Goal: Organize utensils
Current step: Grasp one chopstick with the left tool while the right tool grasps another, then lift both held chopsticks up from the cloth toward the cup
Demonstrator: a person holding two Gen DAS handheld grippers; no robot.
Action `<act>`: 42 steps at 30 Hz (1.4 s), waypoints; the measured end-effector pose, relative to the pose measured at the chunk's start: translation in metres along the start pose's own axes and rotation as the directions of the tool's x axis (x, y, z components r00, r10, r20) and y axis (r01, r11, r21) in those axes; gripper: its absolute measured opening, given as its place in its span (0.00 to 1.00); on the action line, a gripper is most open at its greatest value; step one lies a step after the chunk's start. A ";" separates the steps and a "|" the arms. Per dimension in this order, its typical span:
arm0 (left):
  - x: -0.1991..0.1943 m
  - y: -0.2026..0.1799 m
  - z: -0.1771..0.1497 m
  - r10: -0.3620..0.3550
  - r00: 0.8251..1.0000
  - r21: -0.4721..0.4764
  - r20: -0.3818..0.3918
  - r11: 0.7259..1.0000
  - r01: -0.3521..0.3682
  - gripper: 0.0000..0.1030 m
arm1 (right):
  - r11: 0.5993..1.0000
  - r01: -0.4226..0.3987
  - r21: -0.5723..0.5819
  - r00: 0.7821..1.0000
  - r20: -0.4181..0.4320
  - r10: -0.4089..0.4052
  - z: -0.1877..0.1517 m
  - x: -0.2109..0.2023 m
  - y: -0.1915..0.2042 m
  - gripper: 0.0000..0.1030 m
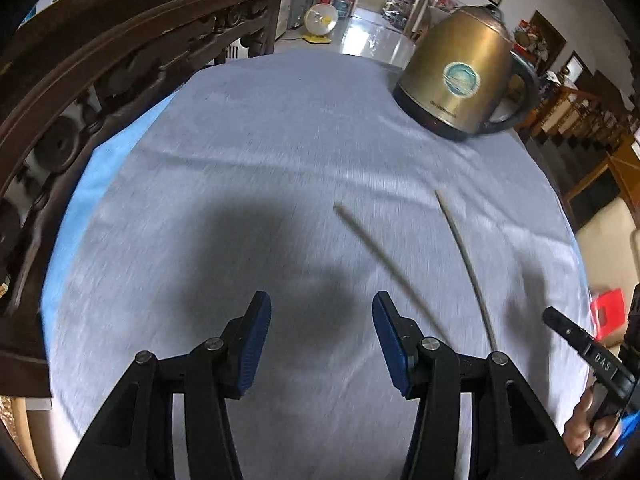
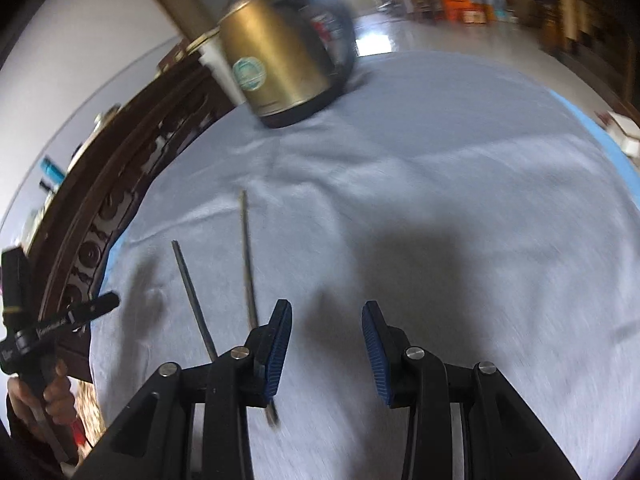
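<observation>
Left gripper [image 1: 321, 320] first: blue pads spread wide, nothing between them, only grey cloth and the tool's own shadow underneath. Off at its two o'clock lie the two chopsticks, the task's own pieces. The nearer chopstick [image 1: 378, 254] runs diagonally up toward eleven o'clock, and the farther chopstick [image 1: 470, 264] sits just to its right, bowed by the lens. They are close together at the near end and apart at the far tips, so they read as a loose pair, not yet lined up.

Over to the right gripper [image 2: 326, 326]: jaws parted here too, pads bare, nothing pinched. Both sticks lie at its nine to ten o'clock. One passes right beside and under the left finger, though I cannot tell whether it touches. The other lies further left, angled toward eleven.

Widening out, the tablecloth [image 1: 260, 140] covers the whole table, with a blue edge along the left. The kettle [image 1: 460, 80] stands upright at one o'clock from the left tool, well clear of the sticks. A carved wooden rail [image 1: 120, 60] curves along the left side. Each view also catches the other tool's handle, gripped by the person's hand.

My read: both tools are angled down at the pair, likely lining up to gather them.
</observation>
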State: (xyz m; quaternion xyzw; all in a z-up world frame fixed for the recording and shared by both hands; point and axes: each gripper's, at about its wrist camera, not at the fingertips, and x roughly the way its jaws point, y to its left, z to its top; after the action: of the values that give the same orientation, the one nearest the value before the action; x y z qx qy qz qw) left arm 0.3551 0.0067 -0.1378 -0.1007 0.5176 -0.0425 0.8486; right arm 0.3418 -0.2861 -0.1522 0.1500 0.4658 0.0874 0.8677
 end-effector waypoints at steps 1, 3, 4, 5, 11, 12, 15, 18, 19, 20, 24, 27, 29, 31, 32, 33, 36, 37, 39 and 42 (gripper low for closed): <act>0.008 -0.003 0.008 0.000 1.000 -0.015 -0.009 1.000 0.000 0.53 | 1.000 -0.008 -0.018 1.000 -0.010 0.008 0.010 0.009 0.005 0.38; 0.023 -0.004 0.019 0.000 0.999 -0.039 -0.033 0.999 -0.001 0.53 | 0.998 -0.029 -0.047 0.999 -0.035 0.028 0.032 0.027 0.018 0.38; 0.032 -0.005 0.024 0.006 0.999 -0.055 -0.054 0.998 -0.009 0.53 | 0.997 -0.048 -0.054 0.998 -0.049 0.046 0.043 0.037 0.025 0.38; 0.038 -0.005 0.027 0.008 0.998 -0.065 -0.066 0.998 -0.013 0.53 | 0.996 -0.061 -0.063 0.997 -0.059 0.057 0.050 0.044 0.030 0.38; 0.065 -0.007 0.041 0.052 0.994 -0.094 -0.093 0.994 -0.061 0.53 | 0.985 -0.052 -0.167 0.990 -0.142 0.028 0.084 0.096 0.072 0.40; 0.068 -0.007 0.042 0.065 0.993 -0.094 -0.094 0.993 -0.074 0.53 | 0.983 -0.038 -0.182 0.989 -0.148 0.011 0.088 0.103 0.076 0.40; 0.075 -0.013 0.047 0.089 0.992 -0.082 -0.085 0.992 -0.096 0.53 | 0.978 -0.028 -0.205 0.985 -0.175 -0.008 0.094 0.121 0.085 0.40; 0.079 -0.019 0.051 0.109 0.991 -0.066 -0.081 0.991 -0.114 0.49 | 0.976 -0.007 -0.216 0.981 -0.190 -0.035 0.098 0.136 0.091 0.40; 0.082 -0.022 0.053 0.116 0.990 -0.056 -0.078 0.991 -0.120 0.45 | 0.974 0.004 -0.226 0.983 -0.176 -0.045 0.099 0.137 0.093 0.40; 0.084 -0.026 0.055 0.115 0.991 -0.040 -0.070 0.992 -0.118 0.40 | 0.973 0.015 -0.231 0.983 -0.176 -0.056 0.100 0.138 0.095 0.39; 0.091 -0.042 0.060 0.141 0.989 0.034 -0.044 0.990 -0.139 0.24 | 0.952 0.103 -0.289 0.979 -0.141 -0.148 0.102 0.145 0.103 0.06; 0.097 -0.049 0.063 0.125 0.992 0.079 -0.023 0.989 -0.123 0.16 | 0.957 0.092 -0.274 0.981 -0.141 -0.134 0.101 0.141 0.095 0.06; 0.099 -0.052 0.063 0.113 0.993 0.092 -0.015 0.989 -0.111 0.08 | 0.961 0.096 -0.258 0.983 -0.126 -0.132 0.099 0.136 0.087 0.06; 0.100 -0.053 0.064 0.092 0.996 0.099 -0.012 0.991 -0.091 0.07 | 0.970 0.084 -0.230 0.988 -0.107 -0.111 0.095 0.127 0.075 0.06; 0.099 -0.053 0.063 0.088 0.996 0.102 -0.011 0.991 -0.086 0.07 | 0.974 0.079 -0.212 0.990 -0.100 -0.102 0.094 0.123 0.069 0.06; 0.098 -0.053 0.063 0.079 0.997 0.101 -0.009 0.992 -0.078 0.07 | 0.979 0.076 -0.188 0.991 -0.090 -0.095 0.092 0.116 0.061 0.06; 0.081 -0.043 0.058 0.064 0.998 0.102 0.020 0.993 -0.066 0.07 | 0.988 0.055 -0.142 0.997 -0.037 -0.061 0.088 0.088 0.043 0.06; 0.073 -0.040 0.057 0.057 0.998 0.104 0.031 0.993 -0.060 0.07 | 0.990 0.052 -0.129 0.998 -0.012 -0.054 0.086 0.077 0.038 0.06; 0.057 -0.037 0.055 0.054 0.997 0.113 0.058 0.992 -0.060 0.07 | 0.994 0.040 -0.100 0.999 0.029 -0.037 0.083 0.054 0.028 0.06; 0.022 -0.034 0.049 0.037 0.992 0.131 0.124 0.990 -0.053 0.07 | 0.998 0.022 -0.056 0.994 0.110 -0.016 0.078 0.015 0.022 0.06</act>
State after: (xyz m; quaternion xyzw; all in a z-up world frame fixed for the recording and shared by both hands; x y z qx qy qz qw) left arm 0.4099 -0.0235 -0.1274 -0.0341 0.4631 -0.0519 0.8841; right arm 0.4147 -0.2750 -0.1161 0.1254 0.4162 0.0839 0.8967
